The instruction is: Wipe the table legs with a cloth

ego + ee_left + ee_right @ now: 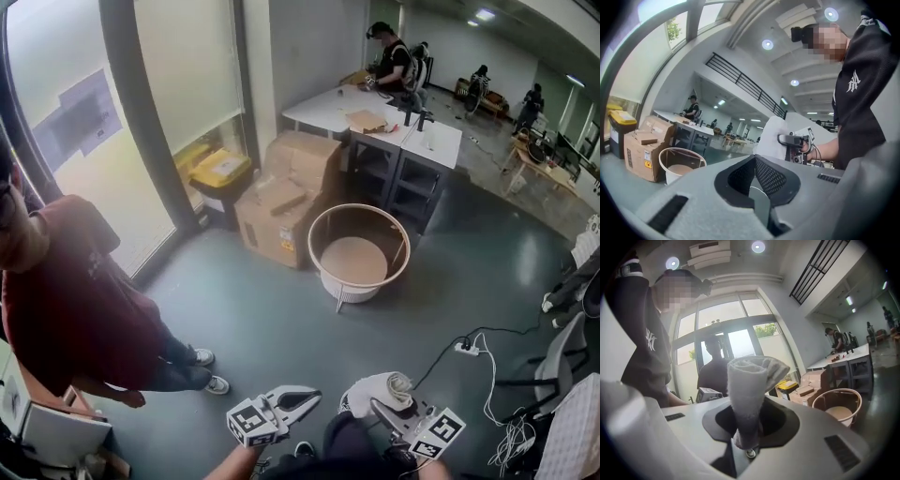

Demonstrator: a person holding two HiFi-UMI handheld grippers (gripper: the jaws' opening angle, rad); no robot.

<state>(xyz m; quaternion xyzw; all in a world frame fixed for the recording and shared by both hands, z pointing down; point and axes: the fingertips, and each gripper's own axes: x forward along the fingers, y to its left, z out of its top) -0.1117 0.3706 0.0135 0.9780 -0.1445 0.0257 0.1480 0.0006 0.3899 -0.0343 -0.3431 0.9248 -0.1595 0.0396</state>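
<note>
A small round table (pixel 359 251) with a wooden ring top and white legs stands on the grey floor about a step ahead of me. It also shows in the left gripper view as the round table (pixel 680 163) and in the right gripper view as the round table (pixel 837 404). My right gripper (pixel 381 405) is shut on a rolled white cloth (pixel 378 388), which stands up from the jaws as the cloth (pixel 749 385). My left gripper (pixel 313 397) looks shut and holds nothing. Both grippers hang low in front of me, well short of the table.
Cardboard boxes (pixel 286 199) and a yellow-lidded bin (pixel 219 170) stand behind the table by the window. White desks (pixel 377 124) lie further back. A person in a dark red shirt (pixel 70 300) stands at my left. A power strip with cables (pixel 466 349) and chairs (pixel 567 361) are at the right.
</note>
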